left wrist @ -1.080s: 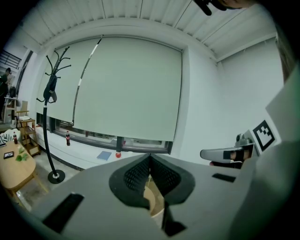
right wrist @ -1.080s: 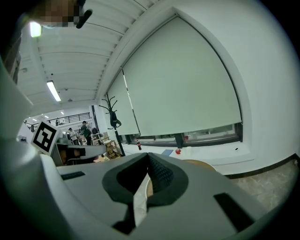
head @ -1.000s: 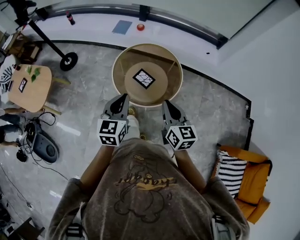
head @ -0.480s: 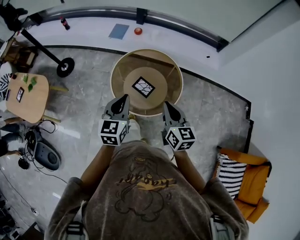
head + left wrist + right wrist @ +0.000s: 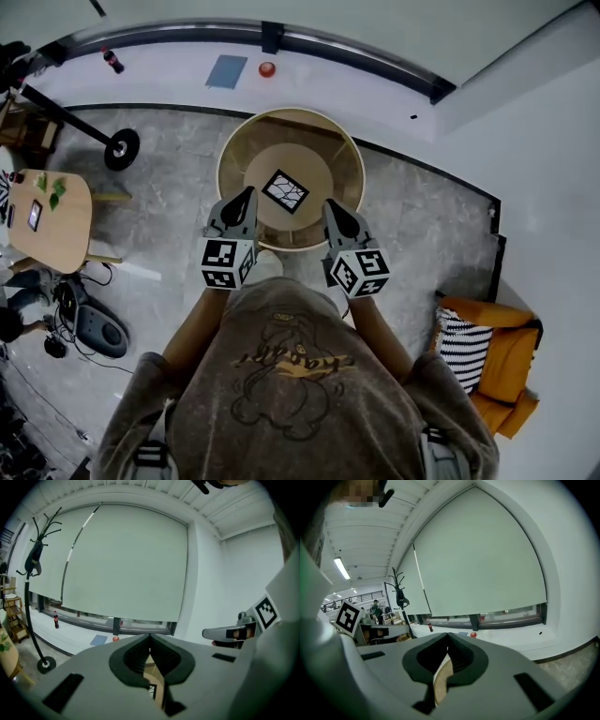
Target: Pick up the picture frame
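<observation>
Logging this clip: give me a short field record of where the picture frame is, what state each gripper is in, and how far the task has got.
target: picture frame, lying flat inside the rim of the round table
left gripper: jaws together, nothing between them; at the table's near edge, left of the frame
right gripper: jaws together, nothing between them; at the near edge, right of the frame
contact: neither gripper touches the frame
task status: frame not yet picked up

The round wooden table (image 5: 324, 171) carries 1 picture frame (image 5: 284, 190), seemingly lying flat, turned cornerwise, near its middle.
</observation>
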Available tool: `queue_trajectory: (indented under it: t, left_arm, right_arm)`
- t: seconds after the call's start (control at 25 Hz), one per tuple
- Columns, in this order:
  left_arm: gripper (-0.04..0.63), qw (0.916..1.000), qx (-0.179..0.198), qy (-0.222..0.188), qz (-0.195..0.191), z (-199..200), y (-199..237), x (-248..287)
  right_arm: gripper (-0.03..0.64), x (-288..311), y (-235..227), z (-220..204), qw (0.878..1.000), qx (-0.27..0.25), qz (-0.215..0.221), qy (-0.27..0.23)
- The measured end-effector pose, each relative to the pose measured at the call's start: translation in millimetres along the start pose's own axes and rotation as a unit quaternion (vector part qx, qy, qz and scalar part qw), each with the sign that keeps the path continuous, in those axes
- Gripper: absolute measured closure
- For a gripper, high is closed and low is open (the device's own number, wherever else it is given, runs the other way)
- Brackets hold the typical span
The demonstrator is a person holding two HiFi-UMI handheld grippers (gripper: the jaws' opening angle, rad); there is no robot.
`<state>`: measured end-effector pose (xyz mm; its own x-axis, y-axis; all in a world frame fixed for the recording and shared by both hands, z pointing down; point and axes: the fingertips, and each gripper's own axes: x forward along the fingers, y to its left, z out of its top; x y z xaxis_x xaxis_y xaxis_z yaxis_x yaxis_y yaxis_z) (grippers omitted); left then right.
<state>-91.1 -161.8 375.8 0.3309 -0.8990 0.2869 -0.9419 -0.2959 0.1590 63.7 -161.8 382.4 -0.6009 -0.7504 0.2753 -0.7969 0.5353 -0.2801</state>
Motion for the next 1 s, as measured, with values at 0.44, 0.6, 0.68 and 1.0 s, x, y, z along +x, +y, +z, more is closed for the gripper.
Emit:
queue_trajectory:
  t: [0.44,0.6,0.68,1.0]
  left_arm:
    - [0.578,0.9997,0.008,0.015,-0.02,16.2,47.6,44.8]
    - [0.578,0.9994,0.017,0.017,-0.026,23.7,55.8,59.2]
    - [0.578,0.9992,0.019,0.019,-0.029,24.6,56.8,64.1]
    - [0.577,0.9997,-0.003,0.008,-0.025,25.2,53.8,78.8]
  right_arm:
    - [0.6,57.6,-7.8,15.4,1.0,0.009,-0.021,0.004]
    - [0.6,72.5,-10.4,23.5,1.0,0.01,-0.022,-0.001]
    - [0.6,75.9,-12.1,26.6,1.0,0.011,-0.021,-0.004]
    - [0.598,84.7,-29.2,28.6,1.0,0.012,-0.008,0.0]
